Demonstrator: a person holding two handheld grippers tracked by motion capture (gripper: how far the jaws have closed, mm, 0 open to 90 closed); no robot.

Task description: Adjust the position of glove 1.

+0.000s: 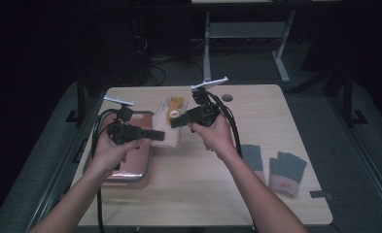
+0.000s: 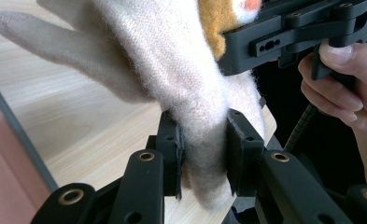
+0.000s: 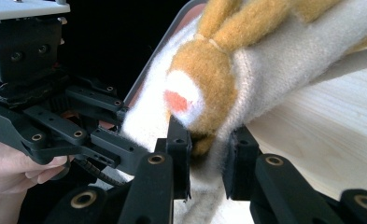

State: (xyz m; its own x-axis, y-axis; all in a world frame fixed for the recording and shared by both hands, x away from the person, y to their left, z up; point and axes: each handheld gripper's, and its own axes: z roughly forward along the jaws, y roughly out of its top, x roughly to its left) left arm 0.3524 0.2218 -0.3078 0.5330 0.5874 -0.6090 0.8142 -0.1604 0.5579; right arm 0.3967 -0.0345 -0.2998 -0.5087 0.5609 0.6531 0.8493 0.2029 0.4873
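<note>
The left gripper (image 2: pixel 203 158) has its jaws clamped on a fold of the cream knitted glove (image 2: pixel 172 60), the wool pinched tight between the two pads and bulging out above and below them. Beyond those jaws the glove rises and spreads, one pale finger pointing off to the left over the wooden surface (image 2: pixel 78 126).

The right gripper (image 3: pixel 207 161) grips the same glove from the opposite side (its jaws are narrowed on the cream wool just under the orange-yellow patch (image 3: pixel 209 79) with the white and red spot). In the high view the glove (image 1: pixel 169 128) hangs stretched between the two grippers, just above the surface (image 1: pixel 203 194) and beside the pink tray (image 1: pixel 130 170). Two grey gloves (image 1: pixel 276 167) lie well apart, to the right of the right gripper's jaws.
</note>
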